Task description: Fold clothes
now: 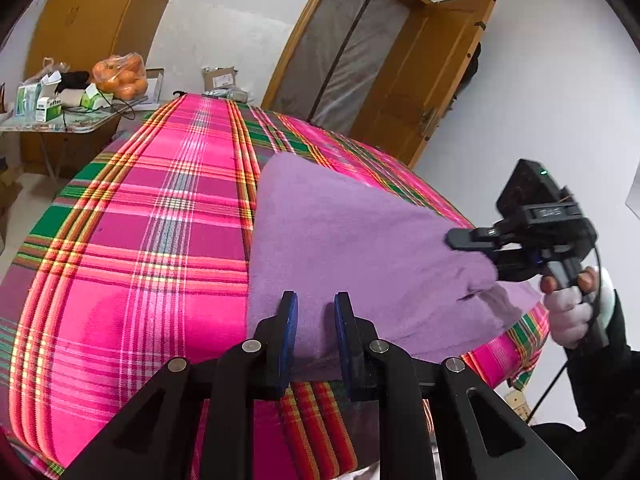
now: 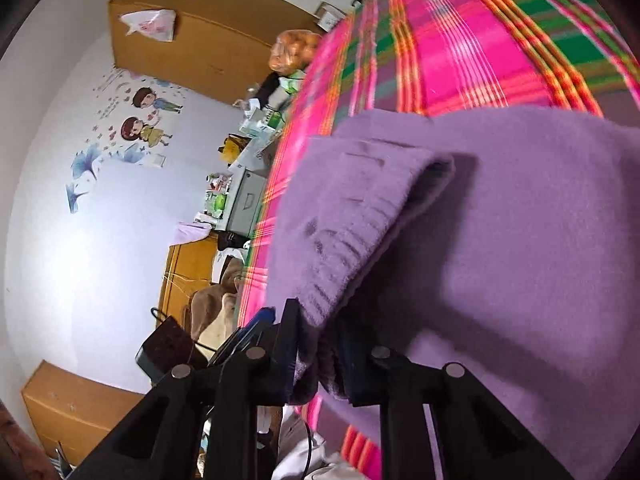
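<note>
R gripper (image 2: 316,344) pinches purple cloth (image 2: 500,220); L gripper (image 1: 316,320) open.

Soft, even indoor light fills both views. A pale glare spot sits on the white wall (image 2: 80,248) in the right wrist view, and sheen streaks the plaid bedspread (image 1: 120,280). The purple garment (image 2: 520,220) casts soft shadows under its fold. Fisheye bending curves everything; dark vignettes fill the corners. The bedspread's far edge is motion-blurred.
</note>
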`<state>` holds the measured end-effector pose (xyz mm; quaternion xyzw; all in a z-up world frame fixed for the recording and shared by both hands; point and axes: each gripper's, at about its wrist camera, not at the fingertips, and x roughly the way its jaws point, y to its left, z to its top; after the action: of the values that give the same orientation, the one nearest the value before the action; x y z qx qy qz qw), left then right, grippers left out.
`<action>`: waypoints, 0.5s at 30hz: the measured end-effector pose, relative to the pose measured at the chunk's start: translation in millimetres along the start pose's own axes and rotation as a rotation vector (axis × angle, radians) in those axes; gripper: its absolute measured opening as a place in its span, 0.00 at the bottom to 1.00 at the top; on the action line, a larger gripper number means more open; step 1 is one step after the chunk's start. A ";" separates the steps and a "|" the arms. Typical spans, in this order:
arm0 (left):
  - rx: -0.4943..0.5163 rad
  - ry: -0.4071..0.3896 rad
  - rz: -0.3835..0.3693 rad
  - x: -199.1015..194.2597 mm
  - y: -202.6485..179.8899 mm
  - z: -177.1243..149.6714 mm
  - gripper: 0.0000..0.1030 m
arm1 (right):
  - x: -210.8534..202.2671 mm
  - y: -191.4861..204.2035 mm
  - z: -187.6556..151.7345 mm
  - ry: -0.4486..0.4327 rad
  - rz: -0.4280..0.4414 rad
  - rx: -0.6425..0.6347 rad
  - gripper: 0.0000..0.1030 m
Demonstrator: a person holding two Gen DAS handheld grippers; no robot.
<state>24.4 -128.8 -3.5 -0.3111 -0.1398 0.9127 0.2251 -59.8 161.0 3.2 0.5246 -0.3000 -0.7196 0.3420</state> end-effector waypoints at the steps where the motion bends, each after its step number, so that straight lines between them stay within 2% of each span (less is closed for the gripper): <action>1: -0.001 -0.003 0.001 -0.4 0.3 0.6 0.19 | -1.9 2.0 -1.0 -0.002 -0.008 -0.002 0.18; 5: -0.008 -0.004 0.001 -0.9 1.4 0.8 0.19 | -9.8 -16.0 -0.7 -0.012 -0.034 0.053 0.18; 10: 0.007 -0.010 -0.011 -2.2 -4.2 3.1 0.19 | -9.0 -30.4 3.6 0.001 -0.058 0.062 0.19; 15: 0.037 0.027 -0.016 5.8 -8.6 -1.1 0.19 | -5.3 -38.6 4.4 0.000 -0.053 0.077 0.22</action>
<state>23.7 -118.4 -3.9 -0.3179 -0.1221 0.9091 0.2401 -69.7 188.3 -23.2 0.5452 -0.3137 -0.7162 0.3024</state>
